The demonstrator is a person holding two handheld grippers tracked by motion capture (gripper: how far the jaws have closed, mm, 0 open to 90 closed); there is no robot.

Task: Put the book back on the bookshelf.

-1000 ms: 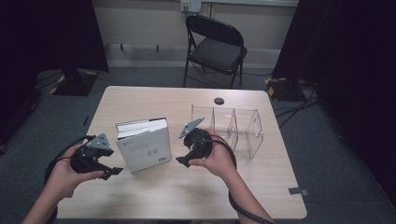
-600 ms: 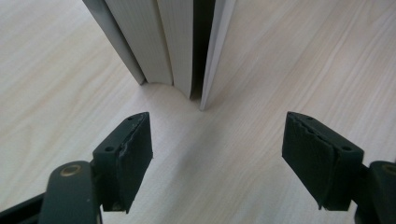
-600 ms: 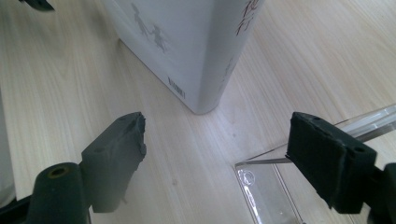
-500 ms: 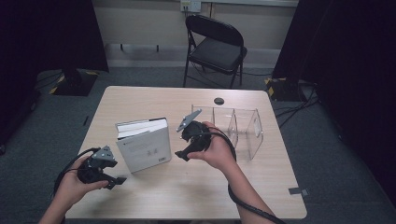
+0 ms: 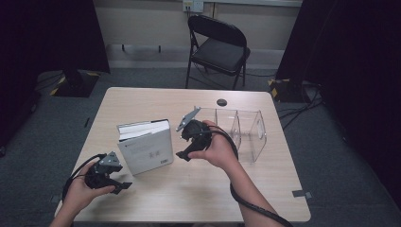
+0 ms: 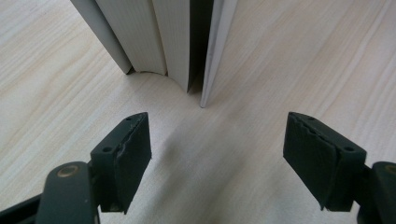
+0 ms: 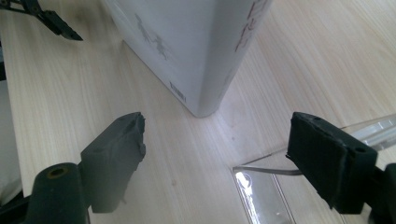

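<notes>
Black left gripper sits nearest, jaws wide and empty, facing a white book standing upright on the wooden table. Beyond, the right gripper, likewise wide, hovers between book and clear divided organizer.

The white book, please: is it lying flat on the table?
No, the white book stands upright on the table, its page edges facing up in the high view.

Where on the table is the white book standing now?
In the high view, the white book stands upright left of centre on the table, between the left gripper and the clear organizer.
</notes>
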